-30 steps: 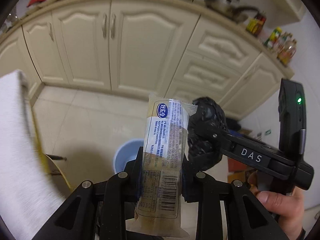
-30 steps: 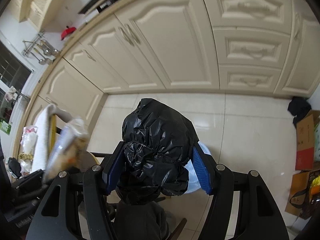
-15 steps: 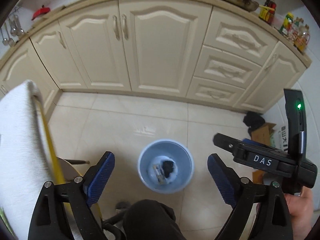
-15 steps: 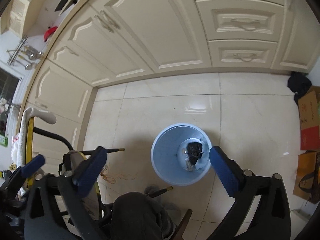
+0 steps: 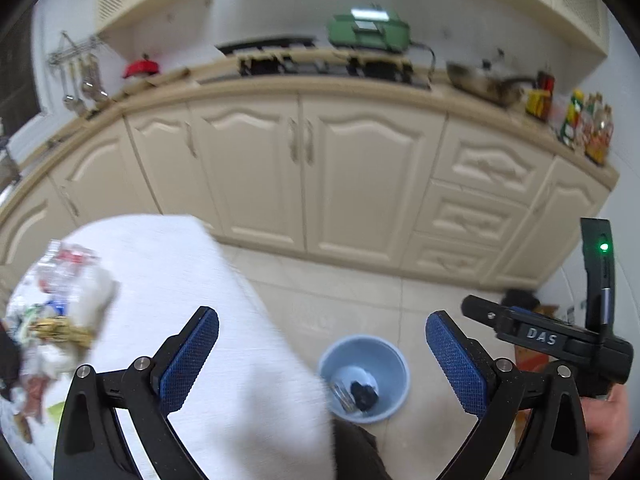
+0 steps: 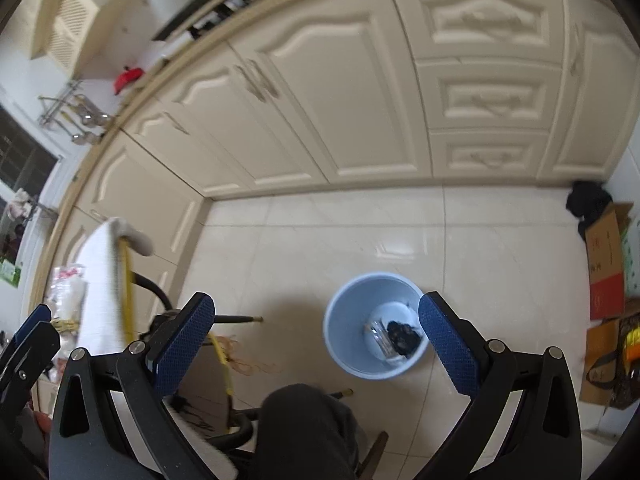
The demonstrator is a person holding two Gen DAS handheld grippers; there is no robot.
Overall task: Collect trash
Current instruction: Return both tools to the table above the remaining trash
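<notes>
Both the left gripper (image 5: 322,354) and right gripper (image 6: 316,334) gape empty; left jaws are opening. The pale-blue bin (image 6: 348,344) on the floor holds a crumpled black bag (image 6: 404,334) and a clear wrapper (image 6: 378,336).

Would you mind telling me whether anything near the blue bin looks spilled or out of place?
Nothing looks spilled: the black bag and clear wrapper lie inside the blue bin, which stands upright. A dark bundle lies on the floor by the cabinets, beside cardboard boxes.
</notes>
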